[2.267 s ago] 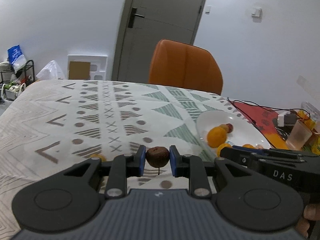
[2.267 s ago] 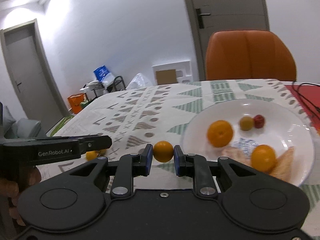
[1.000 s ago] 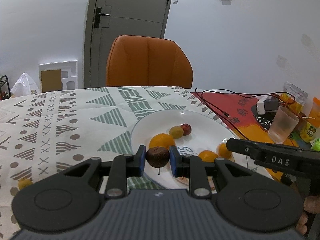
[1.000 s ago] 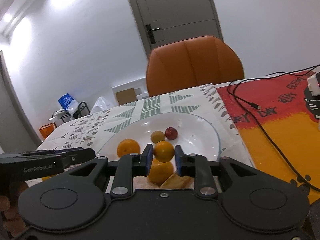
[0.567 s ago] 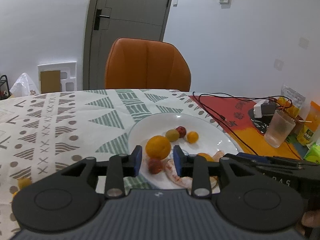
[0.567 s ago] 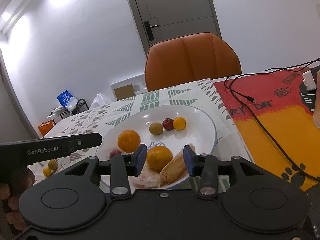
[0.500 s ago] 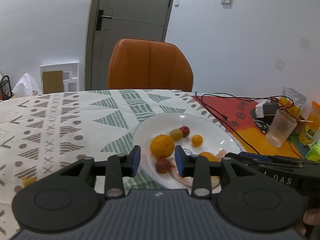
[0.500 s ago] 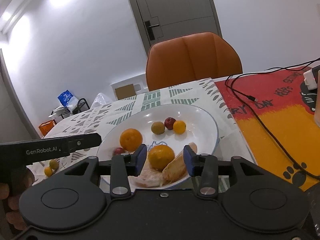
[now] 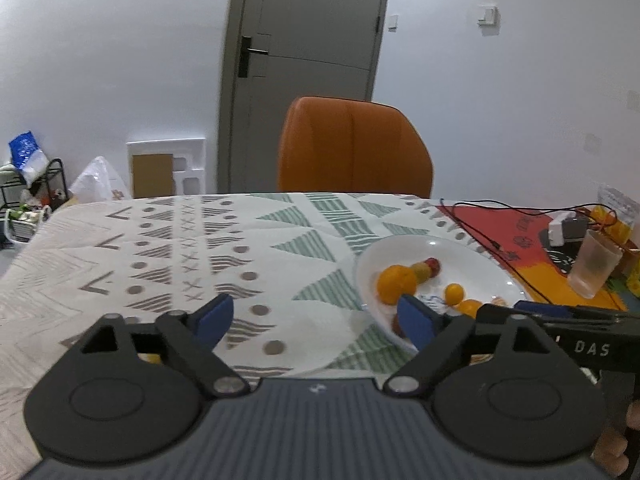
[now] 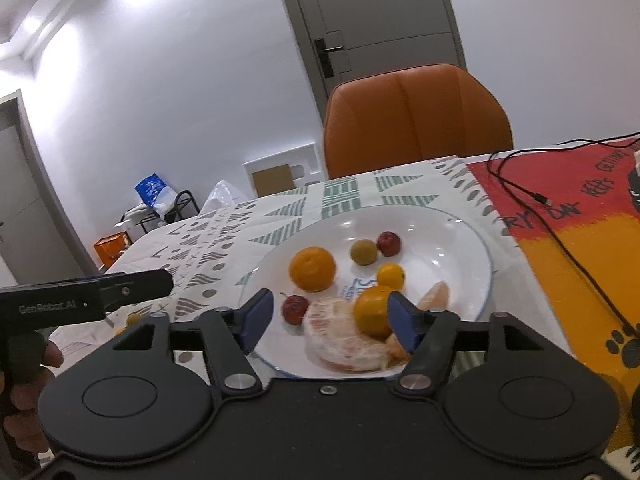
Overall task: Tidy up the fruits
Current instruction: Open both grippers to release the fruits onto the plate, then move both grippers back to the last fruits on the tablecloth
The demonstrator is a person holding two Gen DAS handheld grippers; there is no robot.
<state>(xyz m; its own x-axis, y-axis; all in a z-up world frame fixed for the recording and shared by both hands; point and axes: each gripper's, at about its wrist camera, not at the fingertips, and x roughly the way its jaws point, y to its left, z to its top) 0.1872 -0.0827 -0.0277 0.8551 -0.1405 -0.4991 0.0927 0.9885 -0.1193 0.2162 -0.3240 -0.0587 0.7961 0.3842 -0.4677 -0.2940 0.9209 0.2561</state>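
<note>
A white plate on the patterned tablecloth holds an orange, a green-brown fruit, a red fruit, a small orange fruit, a dark red fruit, another orange and peeled citrus segments. My right gripper is open and empty over the plate's near rim. My left gripper is open and empty over the tablecloth, left of the plate. Small yellow fruits lie on the cloth at the left.
An orange chair stands behind the table. A red-and-orange mat with a black cable lies right of the plate. A plastic cup and a charger stand at the far right.
Both grippers opened and dropped their fruits, the dark red one and the small orange one, onto the plate. The left gripper then swung left, away from the plate.
</note>
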